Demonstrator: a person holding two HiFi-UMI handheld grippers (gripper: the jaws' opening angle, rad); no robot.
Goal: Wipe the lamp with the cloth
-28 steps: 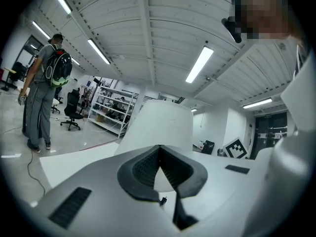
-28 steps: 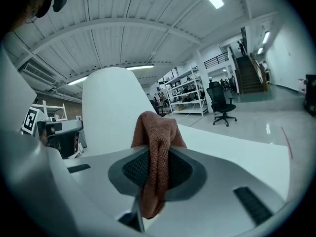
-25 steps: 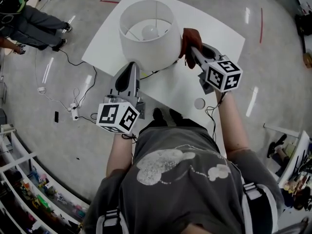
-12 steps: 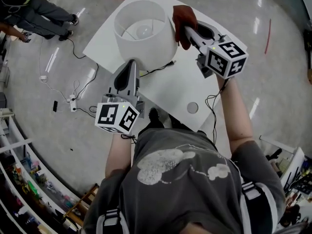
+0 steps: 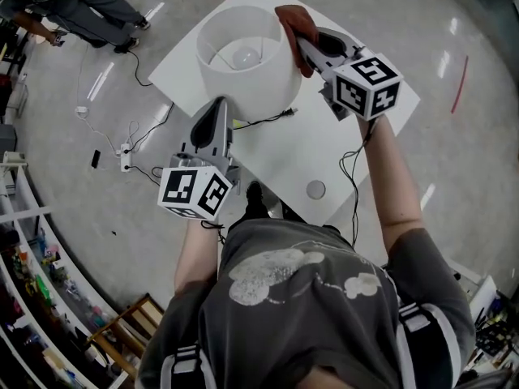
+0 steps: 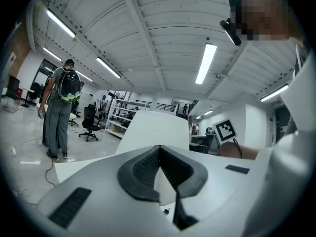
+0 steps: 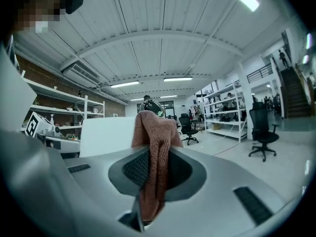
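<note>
A lamp with a white drum shade stands on the white table, its bulb visible from above. My right gripper is shut on a reddish-brown cloth, which lies against the shade's upper right rim. In the right gripper view the cloth hangs between the jaws, with the shade just to their left. My left gripper points at the shade's near lower edge. Its pads meet with nothing between them, and the shade fills the view beyond them.
The lamp's black cable trails across the table, and a small round disc lies near its front edge. A person stands at the far left. A power strip and cords lie on the floor; shelves stand at lower left.
My right gripper has carried the cloth up the shade's right side, from its lower edge to the top rim. The left gripper has stayed by the lamp's near side.
</note>
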